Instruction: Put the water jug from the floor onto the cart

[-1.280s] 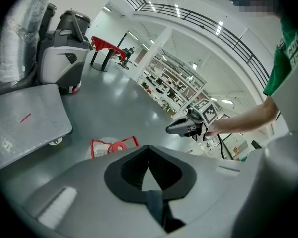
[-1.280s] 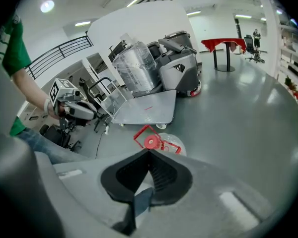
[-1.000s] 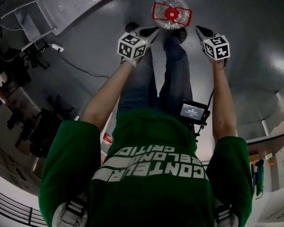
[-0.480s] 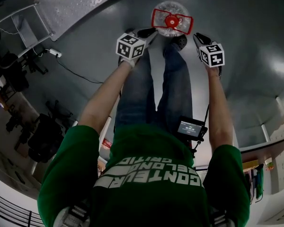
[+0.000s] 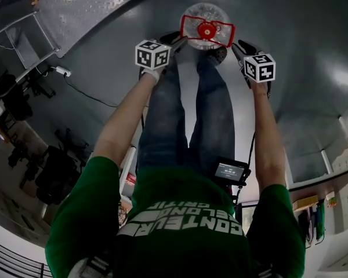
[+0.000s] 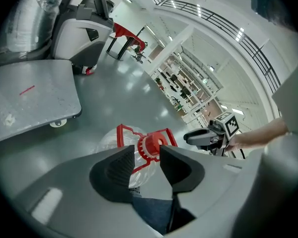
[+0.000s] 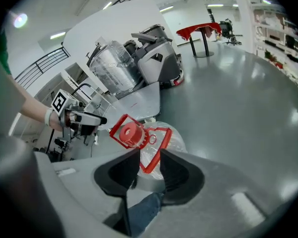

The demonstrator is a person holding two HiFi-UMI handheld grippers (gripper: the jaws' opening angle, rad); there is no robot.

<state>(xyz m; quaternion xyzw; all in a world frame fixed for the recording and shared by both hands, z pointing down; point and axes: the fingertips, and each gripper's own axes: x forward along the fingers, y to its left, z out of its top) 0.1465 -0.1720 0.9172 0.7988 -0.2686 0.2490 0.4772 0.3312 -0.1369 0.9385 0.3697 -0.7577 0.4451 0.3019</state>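
Left gripper [image 5: 175, 40] and right gripper [image 5: 239, 47], jaws just opened, empty, flank water jug [image 5: 206, 10].

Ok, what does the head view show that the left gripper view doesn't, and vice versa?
Head view only: the person's green shirt and the screen at the waist. Left gripper view only: the gap between the jaws of the left gripper, nothing pressed, and a red table. Both: the water jug and the right gripper. Both grippers' jaws have just been opening.

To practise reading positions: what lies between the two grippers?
The head view shows the water jug between the left gripper and right gripper; both pairs of jaws have just been opening, each empty.
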